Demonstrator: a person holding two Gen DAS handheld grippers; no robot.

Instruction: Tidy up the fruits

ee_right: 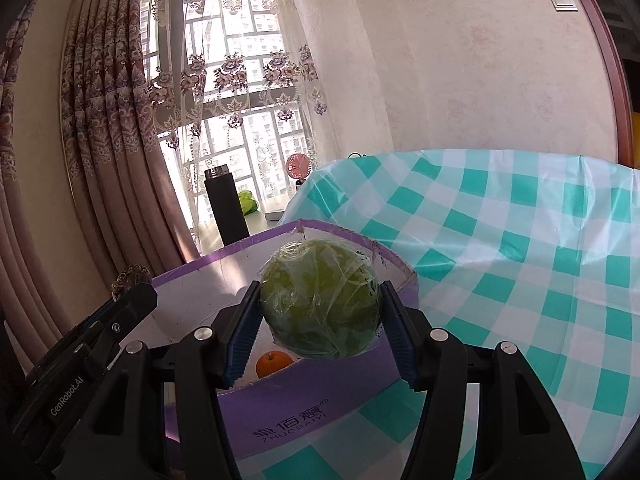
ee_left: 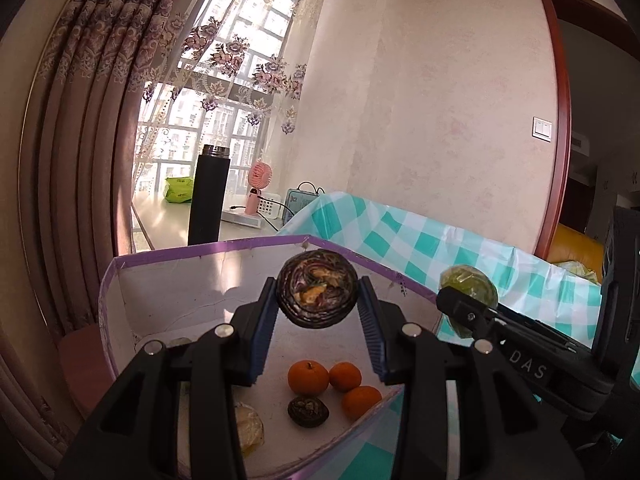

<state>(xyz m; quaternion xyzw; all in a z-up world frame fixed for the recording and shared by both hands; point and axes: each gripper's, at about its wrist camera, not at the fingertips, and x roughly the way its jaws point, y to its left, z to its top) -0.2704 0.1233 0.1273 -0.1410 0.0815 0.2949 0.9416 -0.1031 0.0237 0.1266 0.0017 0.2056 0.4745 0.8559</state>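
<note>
My left gripper (ee_left: 318, 294) is shut on a halved purple cabbage (ee_left: 318, 288) and holds it above the open purple-rimmed box (ee_left: 168, 258). In the box lie three oranges (ee_left: 308, 378), a small dark cabbage piece (ee_left: 308, 411) and a pale wrapped item (ee_left: 248, 428). My right gripper (ee_right: 320, 312) is shut on a green cabbage wrapped in plastic film (ee_right: 320, 300) and holds it over the box's near wall (ee_right: 304, 412). One orange (ee_right: 274, 364) shows below it. The right gripper with the green cabbage (ee_left: 470, 288) shows at the right in the left wrist view.
The box stands on a table with a teal-and-white checked cloth (ee_right: 500, 260). Behind it on a window sill stand a tall black flask (ee_left: 209, 196), a pink fan (ee_left: 260, 184) and a green bag (ee_left: 179, 190). Curtains hang at the left.
</note>
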